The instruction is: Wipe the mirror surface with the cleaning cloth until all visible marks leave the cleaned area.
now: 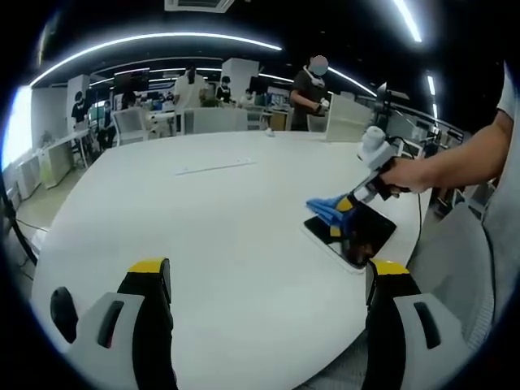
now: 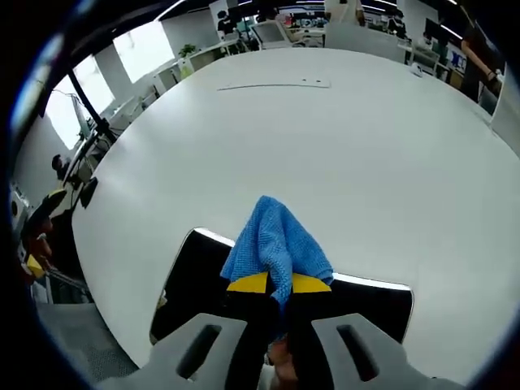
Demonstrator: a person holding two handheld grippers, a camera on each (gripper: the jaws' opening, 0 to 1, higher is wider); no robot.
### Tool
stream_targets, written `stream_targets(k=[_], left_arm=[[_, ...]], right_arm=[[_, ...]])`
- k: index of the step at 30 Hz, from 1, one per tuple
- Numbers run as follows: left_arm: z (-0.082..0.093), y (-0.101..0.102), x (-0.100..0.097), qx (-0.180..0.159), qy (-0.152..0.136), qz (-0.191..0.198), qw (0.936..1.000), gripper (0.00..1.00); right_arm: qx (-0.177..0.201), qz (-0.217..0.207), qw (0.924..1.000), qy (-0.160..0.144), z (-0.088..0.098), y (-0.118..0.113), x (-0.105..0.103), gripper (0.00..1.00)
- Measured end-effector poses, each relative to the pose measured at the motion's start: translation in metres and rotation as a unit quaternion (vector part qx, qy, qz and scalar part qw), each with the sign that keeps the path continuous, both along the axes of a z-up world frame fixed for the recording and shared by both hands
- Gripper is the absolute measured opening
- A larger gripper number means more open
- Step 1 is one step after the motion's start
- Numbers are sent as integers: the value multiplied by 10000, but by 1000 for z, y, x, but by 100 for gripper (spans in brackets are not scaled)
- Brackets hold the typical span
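A dark rectangular mirror lies flat on the white table, close to its near edge. My right gripper is shut on a blue cleaning cloth, which bunches up above the yellow fingertips and rests over the mirror's far edge. In the left gripper view the mirror lies at the right, with the right gripper held by a person's hand pressing the blue cloth onto its far corner. My left gripper is open above the bare table, its jaws wide apart and holding nothing.
A thin white strip lies toward the table's far side, seen also as the strip. Chairs and desks stand beyond the table, where several people are. A dark object sits by the left jaw.
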State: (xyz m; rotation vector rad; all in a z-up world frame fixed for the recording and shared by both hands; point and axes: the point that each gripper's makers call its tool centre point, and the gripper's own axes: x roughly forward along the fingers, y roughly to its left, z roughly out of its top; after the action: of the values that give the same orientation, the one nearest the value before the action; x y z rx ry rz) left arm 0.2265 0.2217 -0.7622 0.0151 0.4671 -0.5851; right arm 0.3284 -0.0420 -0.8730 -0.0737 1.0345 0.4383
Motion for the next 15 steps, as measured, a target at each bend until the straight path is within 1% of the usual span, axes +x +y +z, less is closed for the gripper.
stream_targets(k=[3,6,12,15], left_arm=[[-1,-1,1,-9,1,-4,10000,99],[-3,-1,2,-13,6,-11,10000,99],[-2,-5,3,-26,7,-26,10000,99],[-2,-6,4,-27,20,-26,10000,99]], right_arm=[[14,-4,10000,17,1,0,0,2],[37,6,10000,20,5,0,-4,2],[48,46,10000,13,-4,-2,6,2],[23,65,10000,18,-6,-4,7,2]])
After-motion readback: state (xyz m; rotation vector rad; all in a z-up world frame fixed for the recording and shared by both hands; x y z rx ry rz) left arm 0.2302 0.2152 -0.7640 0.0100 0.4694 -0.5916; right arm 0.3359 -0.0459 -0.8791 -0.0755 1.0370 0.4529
